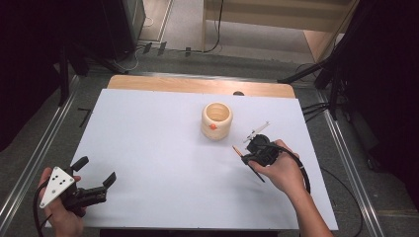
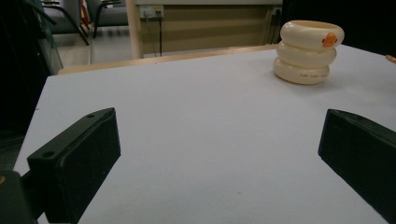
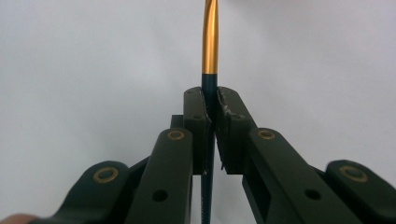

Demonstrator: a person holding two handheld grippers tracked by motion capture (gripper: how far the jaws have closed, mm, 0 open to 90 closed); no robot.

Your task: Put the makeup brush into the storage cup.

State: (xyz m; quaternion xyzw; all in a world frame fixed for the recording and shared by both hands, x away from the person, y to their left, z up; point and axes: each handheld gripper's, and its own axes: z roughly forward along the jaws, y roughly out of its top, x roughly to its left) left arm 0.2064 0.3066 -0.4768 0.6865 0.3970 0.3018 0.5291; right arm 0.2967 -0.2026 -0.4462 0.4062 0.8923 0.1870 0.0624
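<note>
Your left gripper (image 1: 97,179) sits nearest, at the table's (image 1: 148,148) near left corner, held in your left hand (image 1: 62,212). Its jaws stand wide apart with nothing between them; in the left gripper view they frame bare white tabletop (image 2: 210,140). The grey plate (image 1: 57,186) on top faces up.

Farther in and to the right, your right hand (image 1: 279,170) holds the right gripper (image 1: 252,157) just over the white surface. Its jaws are pressed closed on a pen (image 3: 209,56): in the right gripper view the dark shaft is pinched between the pads and the gold end runs straight out past the tips. From above, the pen's (image 1: 237,149) gold end pokes out toward the cup, and its dark end slants back by your hand.

Beyond that, near the table's middle, stands a cream ribbed cup (image 1: 216,121) with an orange spot on its side. It is upright, and apart from both grippers. In the left gripper view the cup (image 2: 308,51) stands far off at upper right.
</note>
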